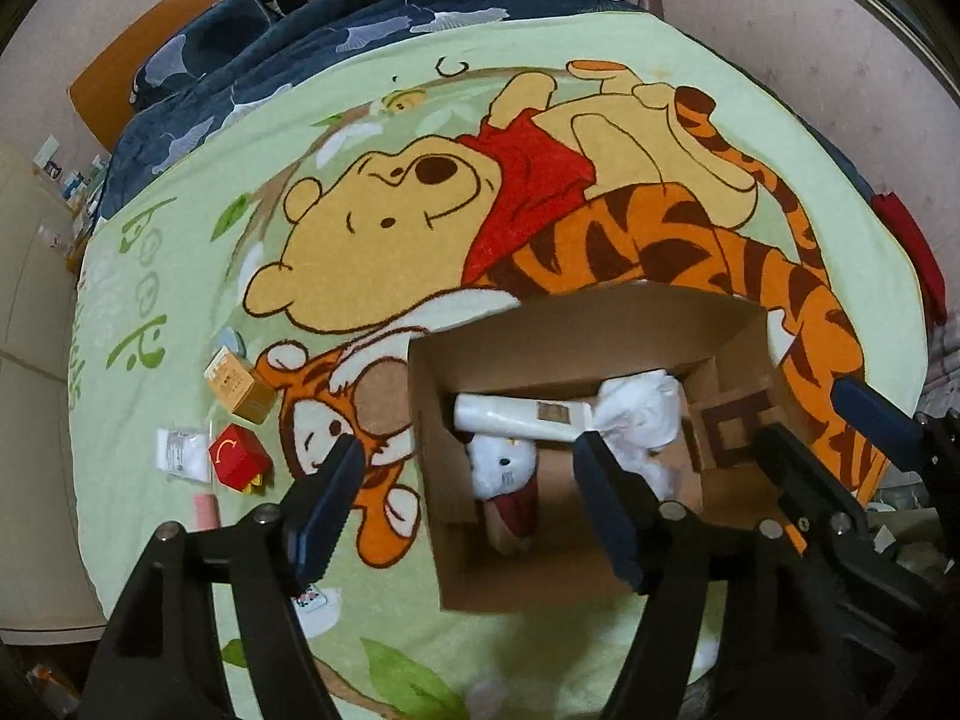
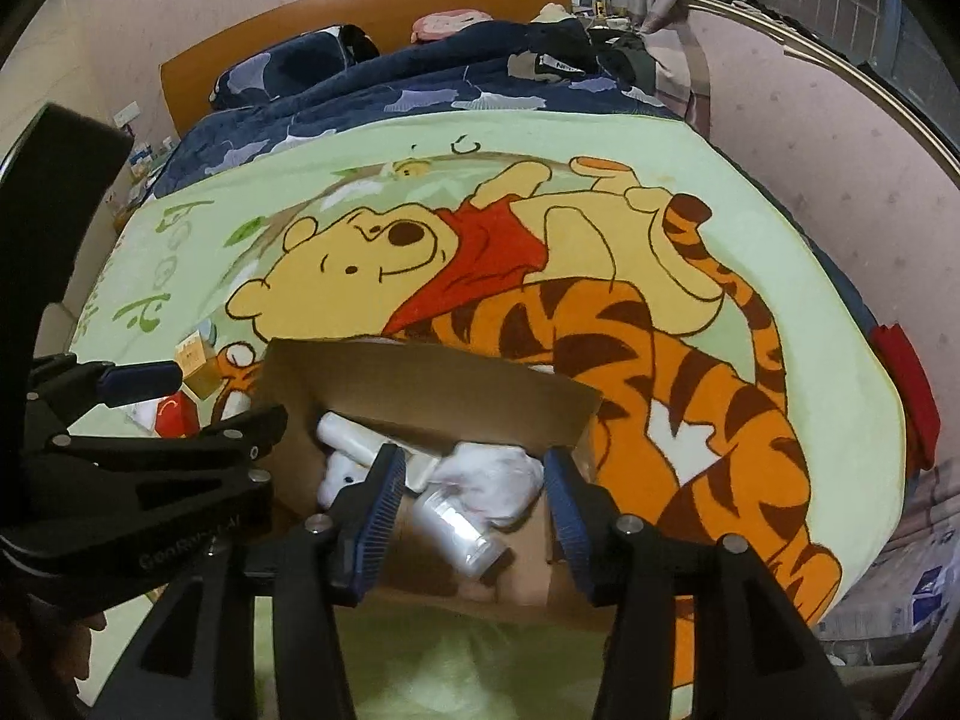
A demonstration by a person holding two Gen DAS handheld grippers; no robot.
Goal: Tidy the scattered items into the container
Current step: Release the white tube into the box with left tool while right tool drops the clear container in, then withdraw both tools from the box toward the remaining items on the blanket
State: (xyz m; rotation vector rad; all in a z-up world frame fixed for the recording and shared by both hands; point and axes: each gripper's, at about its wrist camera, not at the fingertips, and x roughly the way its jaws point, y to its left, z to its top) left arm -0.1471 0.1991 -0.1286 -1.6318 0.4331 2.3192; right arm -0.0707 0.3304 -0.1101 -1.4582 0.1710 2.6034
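Note:
An open cardboard box stands on the green cartoon blanket. Inside it lie a white tube, a crumpled white bag and a white plush toy. My left gripper hangs open over the plush toy and the box's left wall, holding nothing. My right gripper is open above the box; a silvery bottle lies below between its fingers, clear of both pads. Left of the box rest a yellow carton, a red carton, a white packet and a pink item.
A dark blue quilt and a wooden headboard are at the far end of the bed. A pale cabinet stands along the left side. A red cloth hangs at the right edge.

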